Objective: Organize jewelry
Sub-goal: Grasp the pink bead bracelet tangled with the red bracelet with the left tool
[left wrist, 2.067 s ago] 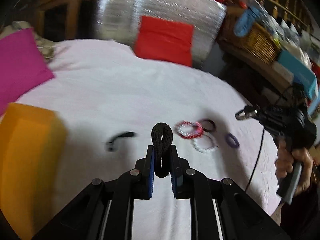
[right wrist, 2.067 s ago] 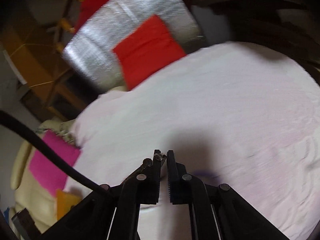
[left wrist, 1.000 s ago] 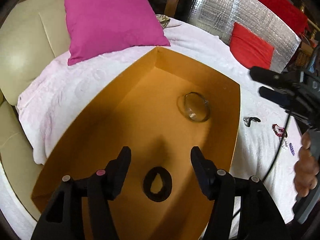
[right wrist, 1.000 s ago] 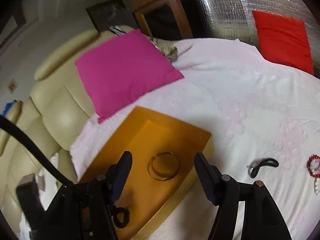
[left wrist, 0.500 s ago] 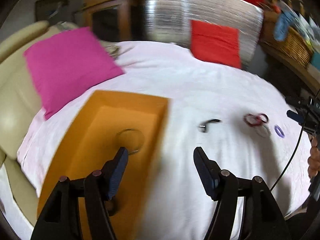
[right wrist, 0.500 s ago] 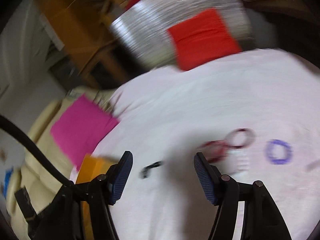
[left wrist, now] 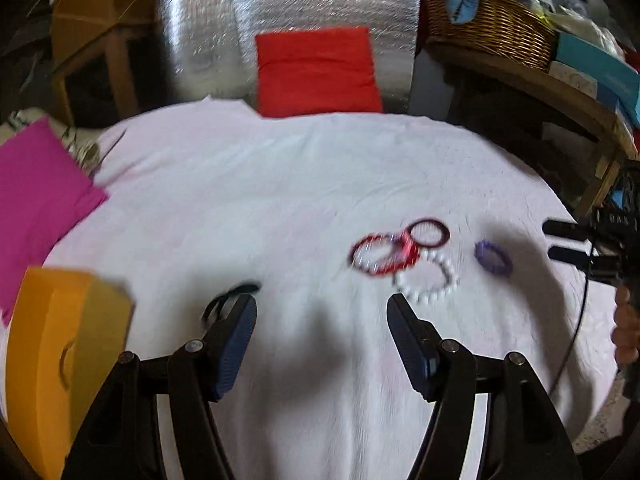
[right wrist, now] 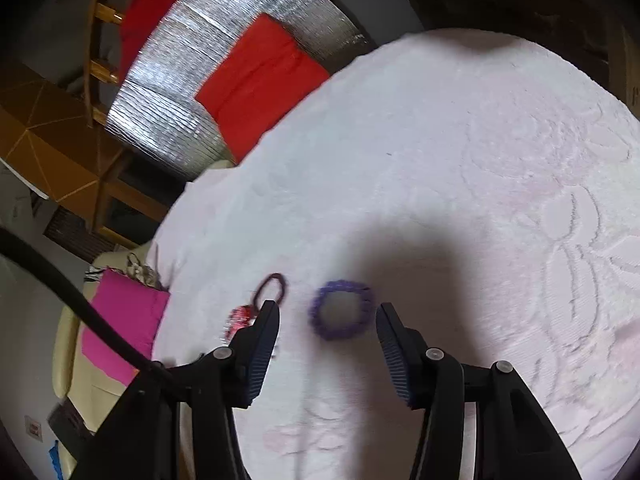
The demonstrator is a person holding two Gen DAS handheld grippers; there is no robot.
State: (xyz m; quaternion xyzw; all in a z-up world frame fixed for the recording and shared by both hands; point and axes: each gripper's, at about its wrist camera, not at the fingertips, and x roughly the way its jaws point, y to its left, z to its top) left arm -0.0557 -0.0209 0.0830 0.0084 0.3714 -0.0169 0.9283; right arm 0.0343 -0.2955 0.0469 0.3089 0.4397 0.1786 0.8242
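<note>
On the white bedspread (left wrist: 280, 208) lie a red beaded bracelet (left wrist: 382, 256), a dark red ring (left wrist: 430, 233), a white pearl bracelet (left wrist: 428, 280) and a purple bracelet (left wrist: 493, 258). A black hair tie (left wrist: 224, 300) lies just beyond my left gripper (left wrist: 320, 312), which is open and empty. The orange box (left wrist: 52, 344) sits at the lower left. My right gripper (right wrist: 326, 316) hangs over the purple bracelet (right wrist: 340, 314); its jaws are closing with the bracelet between them, pads apart from it. The dark ring (right wrist: 272, 286) lies left of it.
A pink cushion (left wrist: 36, 196) lies at the left, a red cushion (left wrist: 316, 72) against a silver foil panel (left wrist: 288, 20) at the back. A wicker basket (left wrist: 488, 28) sits on a wooden shelf at the right. The other hand-held gripper (left wrist: 588, 244) enters from the right edge.
Both grippers swung away from the orange box toward the loose bracelets. The left one let go of the black ring in the box. The right jaws have narrowed over the purple bracelet.
</note>
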